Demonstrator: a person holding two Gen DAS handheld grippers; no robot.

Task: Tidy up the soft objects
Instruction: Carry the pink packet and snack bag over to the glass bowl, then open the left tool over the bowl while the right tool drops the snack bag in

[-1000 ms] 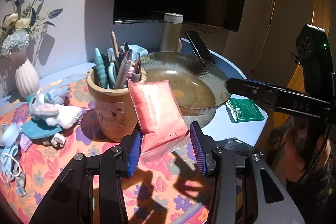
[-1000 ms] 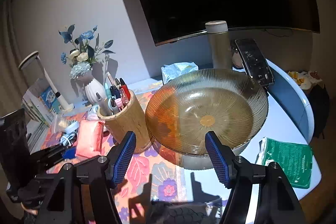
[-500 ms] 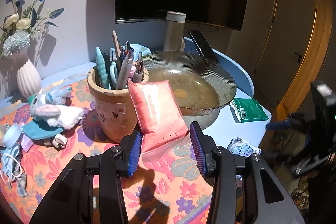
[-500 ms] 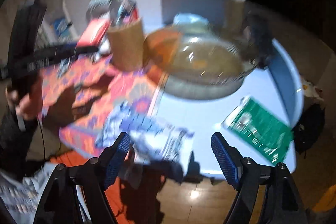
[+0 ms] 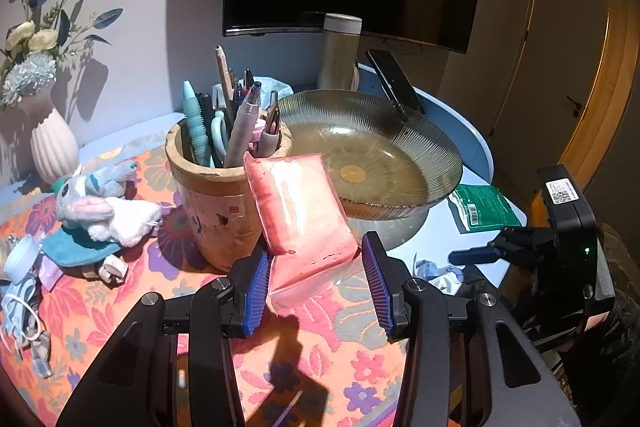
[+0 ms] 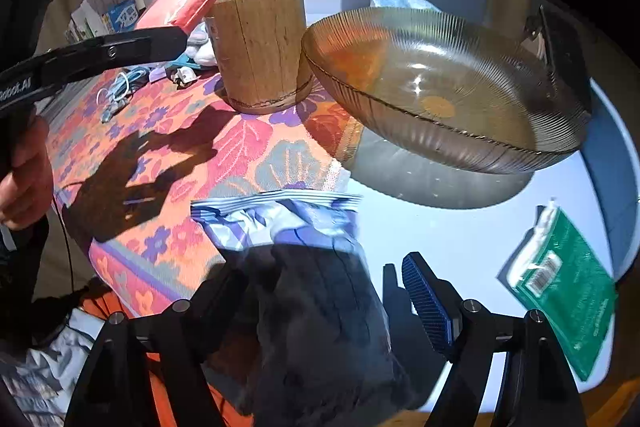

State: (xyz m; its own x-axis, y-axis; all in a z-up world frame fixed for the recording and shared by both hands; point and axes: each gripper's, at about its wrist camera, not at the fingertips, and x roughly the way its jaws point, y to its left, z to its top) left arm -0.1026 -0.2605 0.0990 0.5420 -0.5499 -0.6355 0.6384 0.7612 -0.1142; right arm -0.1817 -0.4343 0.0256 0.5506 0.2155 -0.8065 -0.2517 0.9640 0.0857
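Note:
My left gripper (image 5: pixel 316 283) holds a pink soft pack (image 5: pixel 302 211) between its blue pads above the floral cloth, in front of the wooden pen holder (image 5: pixel 218 195); it also shows in the right wrist view (image 6: pixel 182 1). My right gripper (image 6: pixel 332 303) is open at the table's near edge, its fingers either side of a blue-and-white soft pack (image 6: pixel 304 267) lying there, not clamped. A ribbed glass bowl (image 6: pixel 440 87) stands behind, also in the left wrist view (image 5: pixel 372 155). A green pack (image 6: pixel 568 295) lies at the right.
A plush rabbit (image 5: pixel 100 207) lies left of the pen holder, near a white vase with flowers (image 5: pixel 52 143). A tall cup (image 5: pixel 340 51) and a phone (image 5: pixel 394 81) stand behind the bowl. Cables (image 5: pixel 20 303) lie at the far left.
My right gripper swung down from in front of the bowl to the table's near edge, coming around the blue-and-white pack. My left gripper stayed put with the pink pack.

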